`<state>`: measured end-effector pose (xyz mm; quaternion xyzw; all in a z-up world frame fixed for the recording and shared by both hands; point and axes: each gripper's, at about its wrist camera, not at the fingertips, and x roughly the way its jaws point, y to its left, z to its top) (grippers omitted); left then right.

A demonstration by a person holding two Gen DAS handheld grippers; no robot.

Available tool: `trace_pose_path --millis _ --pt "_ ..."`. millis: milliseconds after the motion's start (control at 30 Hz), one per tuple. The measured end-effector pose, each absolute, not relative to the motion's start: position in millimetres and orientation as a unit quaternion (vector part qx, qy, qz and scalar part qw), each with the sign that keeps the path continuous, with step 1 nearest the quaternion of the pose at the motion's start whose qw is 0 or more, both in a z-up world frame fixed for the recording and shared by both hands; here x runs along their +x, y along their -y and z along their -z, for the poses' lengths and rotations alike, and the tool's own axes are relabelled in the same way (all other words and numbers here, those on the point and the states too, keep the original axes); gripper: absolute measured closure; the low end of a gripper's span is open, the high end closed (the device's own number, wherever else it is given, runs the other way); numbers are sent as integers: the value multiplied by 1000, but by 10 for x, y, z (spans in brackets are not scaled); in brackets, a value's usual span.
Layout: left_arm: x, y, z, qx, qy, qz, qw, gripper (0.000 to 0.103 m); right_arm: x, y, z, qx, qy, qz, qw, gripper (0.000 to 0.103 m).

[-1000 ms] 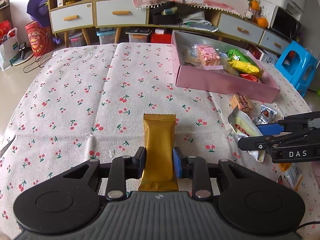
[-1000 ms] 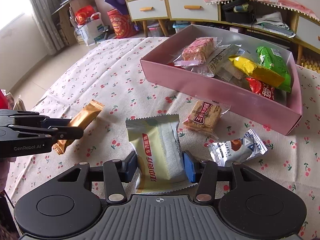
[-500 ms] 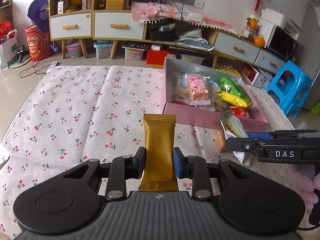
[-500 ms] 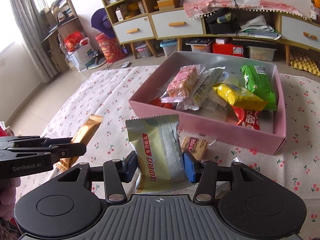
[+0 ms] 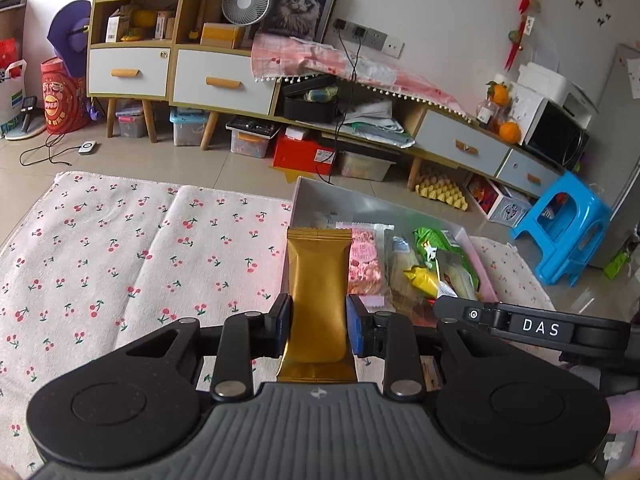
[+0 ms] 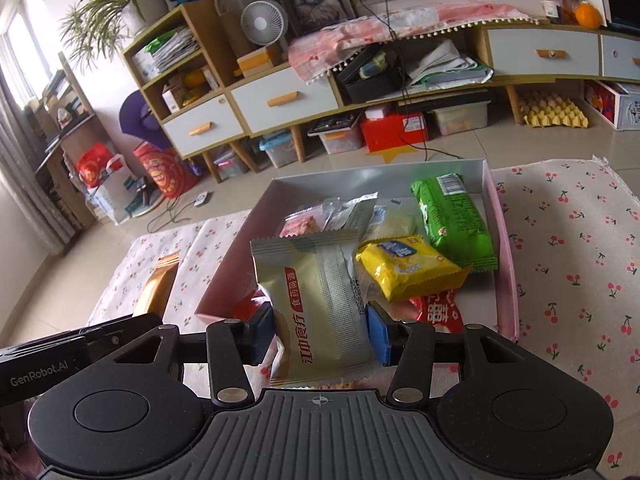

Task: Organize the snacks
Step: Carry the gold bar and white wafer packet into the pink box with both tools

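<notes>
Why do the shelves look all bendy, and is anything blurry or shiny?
Left wrist view: the fisheye lens bows the cabinet and darkens the picture's corners; the gold packet is sharp and has a soft sheen. Right wrist view: the shelves lean and curve the same way, the window at the left edge is washed out, the pale packet is crisp.

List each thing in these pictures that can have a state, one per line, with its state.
left gripper: shut on the gold snack bar
gold snack bar: held, lifted off the cloth
right gripper: shut on the beige snack packet
beige snack packet: held upright over the box
pink box: open, partly filled with snacks
cabinet drawers: closed
</notes>
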<state>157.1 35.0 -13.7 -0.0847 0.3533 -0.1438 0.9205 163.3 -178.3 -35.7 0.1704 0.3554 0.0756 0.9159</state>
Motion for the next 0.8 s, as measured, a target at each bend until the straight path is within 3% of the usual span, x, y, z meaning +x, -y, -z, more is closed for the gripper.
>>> trace_pose_path --millis 167,667,800 --pt "1715 -295 193 -119 -351 151 916 76 1783 1858 441 196 -363 -58 909 55" --pt "1966 -169 322 -90 -360 171 913 76 1941 1844 553 210 -370 -56 903 55" --pt "1976 -163 357 -88 -361 159 915 71 1953 1836 556 211 -370 -60 903 54"
